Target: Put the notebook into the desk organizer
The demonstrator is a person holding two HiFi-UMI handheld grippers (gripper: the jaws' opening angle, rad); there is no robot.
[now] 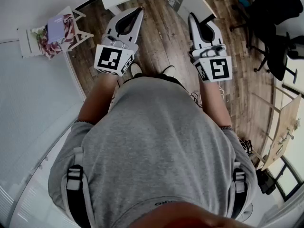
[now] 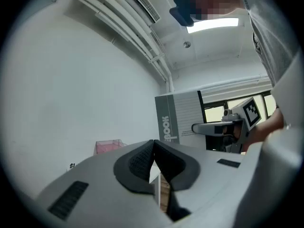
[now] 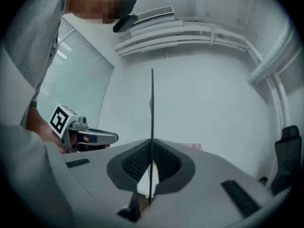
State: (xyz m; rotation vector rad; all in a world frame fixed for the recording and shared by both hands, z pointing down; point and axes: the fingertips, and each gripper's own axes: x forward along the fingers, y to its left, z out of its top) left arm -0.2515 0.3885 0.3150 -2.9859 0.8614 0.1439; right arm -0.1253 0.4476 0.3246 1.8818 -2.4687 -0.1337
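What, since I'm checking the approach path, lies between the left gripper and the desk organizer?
In the head view, only wooden floor shows between the left gripper and the desk organizer.

Left gripper (image 1: 139, 9) and right gripper (image 1: 192, 16) held out over wood floor (image 1: 161, 42), desk organizer (image 1: 27, 39) on white table (image 1: 28, 103) far left

Office room, wooden floor (image 1: 161, 42), white walls.
Black office chair (image 1: 278, 27) stands on the floor at upper right; pale wooden board (image 1: 285, 122) near right edge. Grey lettered panel (image 2: 176, 120) stands upright. Ceiling light (image 2: 213, 23) is lit. Air conditioner (image 3: 154, 14) sits above white pipes (image 3: 190, 37), window blinds (image 3: 76, 80) beside.
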